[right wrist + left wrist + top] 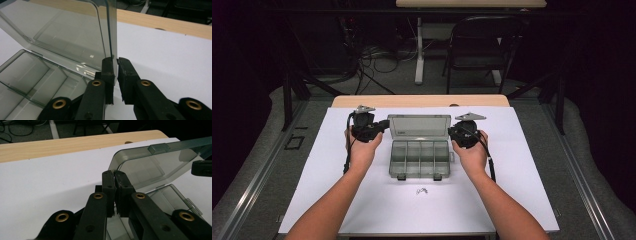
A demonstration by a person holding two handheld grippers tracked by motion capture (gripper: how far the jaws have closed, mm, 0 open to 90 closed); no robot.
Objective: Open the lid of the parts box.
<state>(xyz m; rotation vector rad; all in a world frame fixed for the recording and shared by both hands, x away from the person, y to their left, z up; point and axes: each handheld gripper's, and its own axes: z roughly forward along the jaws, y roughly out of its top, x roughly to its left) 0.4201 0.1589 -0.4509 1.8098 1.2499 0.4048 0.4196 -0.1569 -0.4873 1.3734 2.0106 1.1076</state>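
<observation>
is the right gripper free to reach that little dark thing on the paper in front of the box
Probably not yet. The right gripper has its jaws around the edge of the box's open lid. The small dark object lies unobstructed on the white sheet, near the box's front latches.

Organizer box (419, 159): clear smoky-grey plastic, smooth, glossy; its lid (70, 35), at the tip of the right gripper (115, 60), throws reflections. Left gripper (114, 173): matt black plastic jaws, slightly grainy pads, brass-coloured metal rivets. White sheet (50, 185) beyond the jaws: matt, smooth, paper-like. Table edge (75, 143) farther out: pale wood grain, satin finish.
</observation>
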